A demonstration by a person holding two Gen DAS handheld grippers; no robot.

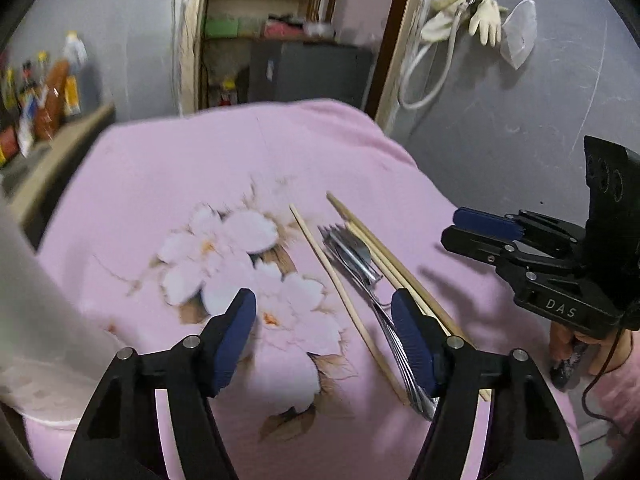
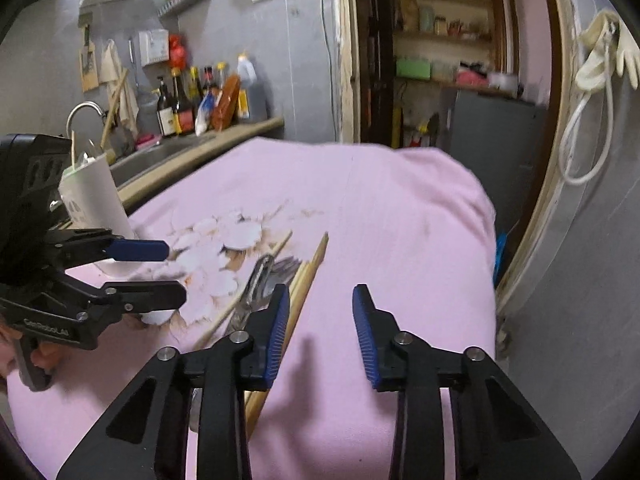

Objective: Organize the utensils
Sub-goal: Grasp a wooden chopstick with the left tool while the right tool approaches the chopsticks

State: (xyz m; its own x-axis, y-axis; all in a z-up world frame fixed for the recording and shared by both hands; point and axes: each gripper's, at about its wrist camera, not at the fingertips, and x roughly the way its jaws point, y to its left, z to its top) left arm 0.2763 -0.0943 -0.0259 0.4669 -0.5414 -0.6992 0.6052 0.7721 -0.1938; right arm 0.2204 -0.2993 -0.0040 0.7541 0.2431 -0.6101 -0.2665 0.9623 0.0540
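While both claws hang above the table (image 1: 132, 168), the utensils lie in one loose bundle on its pink flowered cloth (image 1: 360, 140). The left claw (image 1: 323, 336) has its jaws wide apart and grips nothing. In the left wrist view the bundle runs diagonally from the upper middle down toward the lower right, and its near end passes just beside and under the right-hand pad of the left claw. The bundle consists of metal forks (image 1: 352, 256) stacked together, with wooden chopsticks (image 1: 384, 256) touching them on the right side and a single chopstick (image 1: 332, 280) lying slightly apart on the left side.

The right claw (image 2: 320, 332) also has its jaws apart and grips nothing. In the right wrist view the forks (image 2: 260, 280) and chopsticks (image 2: 308, 280) lie to the left of this claw; the chopsticks pass under its left-hand pad, and bare pink cloth lies between the two pads. The left claw appears at the left edge of that view, over the flower print.

A white cup (image 2: 96, 200) stands on the table behind the left claw, well apart from the bundle. Bottles (image 2: 200, 100) stand along the grey wall beside a sink tap (image 2: 86, 110)
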